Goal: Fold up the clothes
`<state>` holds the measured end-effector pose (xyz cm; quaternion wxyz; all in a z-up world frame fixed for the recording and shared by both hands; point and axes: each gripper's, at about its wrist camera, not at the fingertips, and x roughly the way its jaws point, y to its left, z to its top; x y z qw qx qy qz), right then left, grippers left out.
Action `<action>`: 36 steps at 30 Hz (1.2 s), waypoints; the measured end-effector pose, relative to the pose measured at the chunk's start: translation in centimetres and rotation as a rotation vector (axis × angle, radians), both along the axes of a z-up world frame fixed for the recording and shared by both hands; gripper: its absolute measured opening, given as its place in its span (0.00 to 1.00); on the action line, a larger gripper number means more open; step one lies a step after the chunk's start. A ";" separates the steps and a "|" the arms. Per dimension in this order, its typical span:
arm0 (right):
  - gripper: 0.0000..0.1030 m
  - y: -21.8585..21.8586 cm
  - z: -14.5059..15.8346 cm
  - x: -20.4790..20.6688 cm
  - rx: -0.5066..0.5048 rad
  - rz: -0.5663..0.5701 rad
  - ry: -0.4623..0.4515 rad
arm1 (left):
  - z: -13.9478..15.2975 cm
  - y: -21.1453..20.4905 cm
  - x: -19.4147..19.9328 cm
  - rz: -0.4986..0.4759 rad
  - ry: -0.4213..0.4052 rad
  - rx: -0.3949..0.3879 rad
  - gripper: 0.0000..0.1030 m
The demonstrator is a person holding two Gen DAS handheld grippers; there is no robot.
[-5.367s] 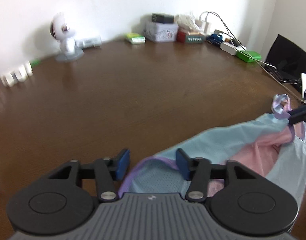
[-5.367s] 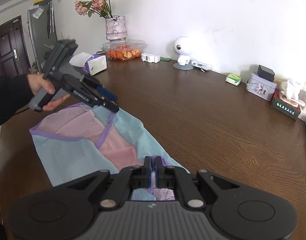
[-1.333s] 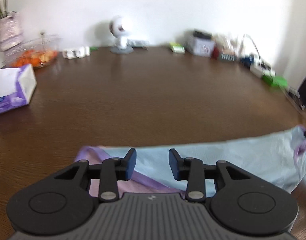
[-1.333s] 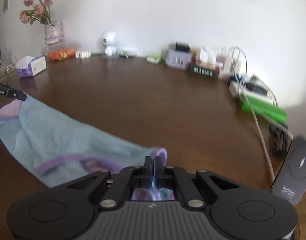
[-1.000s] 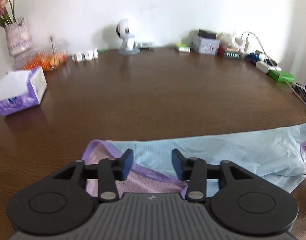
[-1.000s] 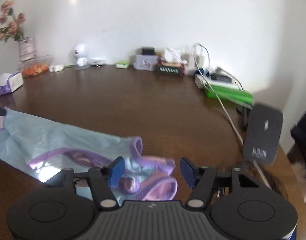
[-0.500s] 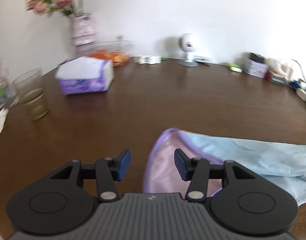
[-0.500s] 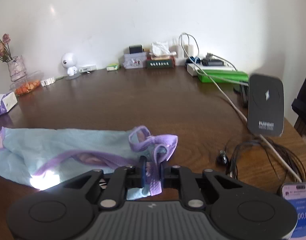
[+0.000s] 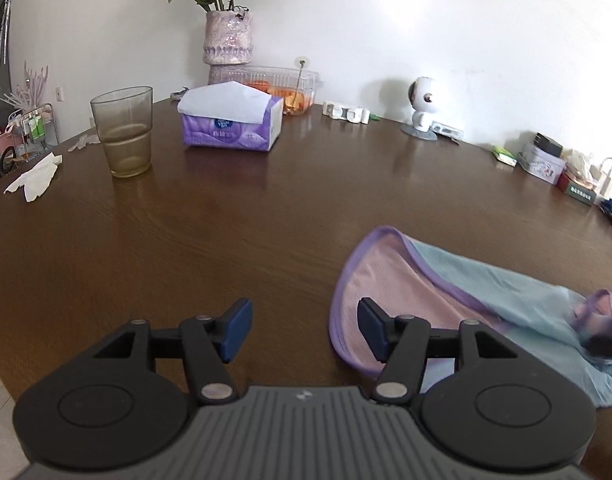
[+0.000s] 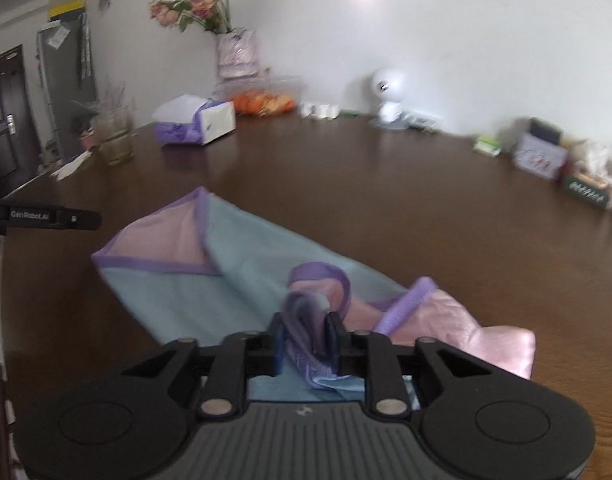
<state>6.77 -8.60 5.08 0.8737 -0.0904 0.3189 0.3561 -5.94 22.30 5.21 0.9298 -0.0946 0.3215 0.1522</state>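
Lilac-edged garment [image 10: 242,272] lies on our worktop [image 9: 266,216]; our right claw [image 10: 304,340], opening, seemingly grips its bunched strap, while our left claw [image 9: 304,330] widens, empty.

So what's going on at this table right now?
A person is folding a light blue and pink garment with purple trim on a brown table, using a handheld tool in each hand. The right tool has a bunch of the cloth's end between its jaws, which are opening. The left tool holds nothing and is opening beside the other end.
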 end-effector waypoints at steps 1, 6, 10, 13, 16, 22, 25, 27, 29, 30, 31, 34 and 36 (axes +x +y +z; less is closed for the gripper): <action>0.35 -0.1 0.5 -0.4 0.021 0.027 -0.005 | -0.1 -0.2 -0.3 0.003 0.003 -0.006 0.62; 0.41 -4.6 4.9 -0.8 0.121 0.034 -0.067 | -0.4 -0.9 -0.7 0.015 0.011 -0.075 0.67; 0.29 -6.0 2.9 1.1 0.021 0.017 -0.011 | -1.1 -2.1 0.0 0.007 0.022 -0.051 0.67; 0.31 -5.5 -0.2 1.9 -0.093 0.067 0.052 | -1.6 -2.5 0.4 0.003 0.050 -0.061 0.67; 0.27 -4.2 1.3 -0.2 -0.162 0.187 -0.053 | -1.6 -2.5 0.0 0.028 0.058 -0.076 0.67; 0.58 0.7 6.4 5.7 -0.077 0.402 -0.153 | -1.8 -2.7 -0.1 0.057 0.043 -0.105 0.67; 0.38 7.8 5.5 10.9 -0.112 0.527 -0.053 | -1.6 -3.2 0.0 0.058 0.055 -0.107 0.53; 0.34 12.6 4.4 13.1 -0.173 0.598 -0.007 | -1.5 -3.9 -0.1 0.063 0.062 -0.099 0.44; 0.34 16.2 3.3 13.9 -0.238 0.640 -0.013 | -1.5 -4.5 -0.1 0.067 0.060 -0.102 0.44; 0.34 17.0 2.7 13.8 -0.252 0.661 -0.010 | -1.6 -4.7 -0.1 0.075 0.054 -0.100 0.42; 0.34 17.9 2.1 13.7 -0.266 0.682 -0.007 | -1.6 -4.8 -0.1 0.085 0.048 -0.097 0.35; 0.18 20.1 0.5 13.5 -0.306 0.746 -0.002 | -1.9 -4.7 0.4 0.086 0.047 -0.077 0.04; 0.10 20.1 0.2 13.5 -0.301 0.760 -0.002 | -2.0 -3.9 1.3 0.068 0.045 -0.087 0.01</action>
